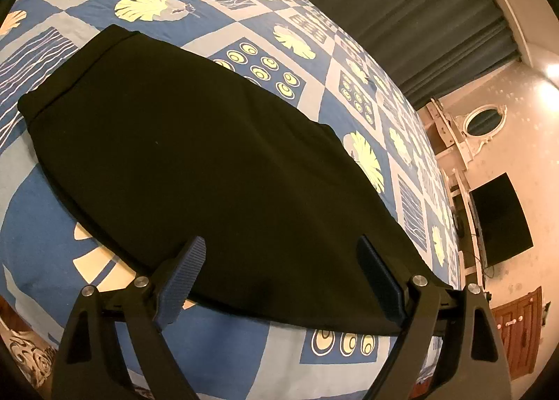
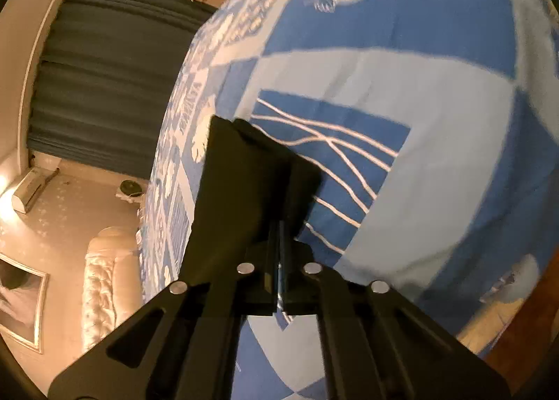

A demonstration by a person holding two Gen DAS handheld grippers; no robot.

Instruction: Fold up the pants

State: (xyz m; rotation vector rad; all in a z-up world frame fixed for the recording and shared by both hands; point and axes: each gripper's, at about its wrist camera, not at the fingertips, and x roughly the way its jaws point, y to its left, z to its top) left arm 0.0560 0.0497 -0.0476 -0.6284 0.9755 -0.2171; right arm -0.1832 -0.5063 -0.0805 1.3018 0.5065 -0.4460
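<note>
Black pants flat on bed's blue patterned bedspread. Left hand-held gripper spread wide, empty, over hem; right hand-held gripper clamped on pants fabric

Black pants, flat, lengthwise on the blue patterned bedspread.
</note>
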